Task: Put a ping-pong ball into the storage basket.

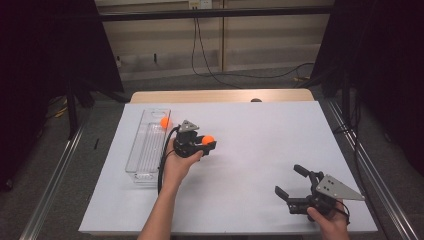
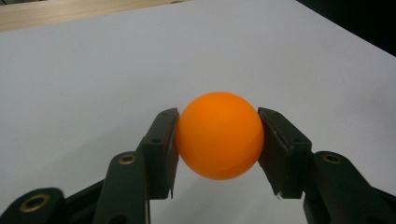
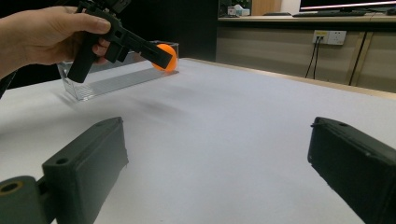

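orange ball (image 2: 219, 135), light, smooth and likely slippery, sits pinched at its widest girth by the left gripper (image 1: 206, 144) above the table (image 1: 260, 135), at ten o'clock from the right gripper (image 1: 292, 182), whose jaws gape, holding nothing.

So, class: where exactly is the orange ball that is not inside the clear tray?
The orange ball is clamped between the jaws of the left gripper, held above the white table just right of the clear tray, left of centre in the high view.
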A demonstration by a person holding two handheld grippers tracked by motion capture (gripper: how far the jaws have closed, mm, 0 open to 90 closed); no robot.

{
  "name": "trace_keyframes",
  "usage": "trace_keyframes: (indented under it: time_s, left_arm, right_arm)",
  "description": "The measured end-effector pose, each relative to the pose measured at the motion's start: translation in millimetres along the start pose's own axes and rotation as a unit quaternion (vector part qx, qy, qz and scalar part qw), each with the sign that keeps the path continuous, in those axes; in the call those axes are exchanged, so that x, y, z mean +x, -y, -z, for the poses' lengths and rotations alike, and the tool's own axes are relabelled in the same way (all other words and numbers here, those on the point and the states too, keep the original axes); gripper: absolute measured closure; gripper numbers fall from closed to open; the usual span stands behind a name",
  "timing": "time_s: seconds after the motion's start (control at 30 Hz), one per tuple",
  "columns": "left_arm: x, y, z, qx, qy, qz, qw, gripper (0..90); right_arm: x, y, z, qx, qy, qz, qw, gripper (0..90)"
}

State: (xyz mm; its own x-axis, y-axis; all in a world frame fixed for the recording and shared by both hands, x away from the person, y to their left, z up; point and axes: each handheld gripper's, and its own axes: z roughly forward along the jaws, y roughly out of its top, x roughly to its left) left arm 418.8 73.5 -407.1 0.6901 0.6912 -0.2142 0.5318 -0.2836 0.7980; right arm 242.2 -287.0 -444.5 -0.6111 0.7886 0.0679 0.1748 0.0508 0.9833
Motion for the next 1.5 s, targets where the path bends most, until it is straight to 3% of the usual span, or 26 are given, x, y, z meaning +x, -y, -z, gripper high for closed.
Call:
trace_keyframes:
  time_s: [0.5,1.5]
  left_arm:
    - [6.7,-0.1,7.2,-0.003,-0.013,0.011,0.9999,50.7]
    - [14.3,-1.5,17.6,-0.002,-0.025,0.015,0.9996,50.7]
  right_arm:
    - [0.3,0.0,-0.1,0.001,0.000,-0.002,1.0000,4.2]
    - [0.2,-0.3,-0.2,-0.001,-0.001,-0.001,1.0000,4.3]
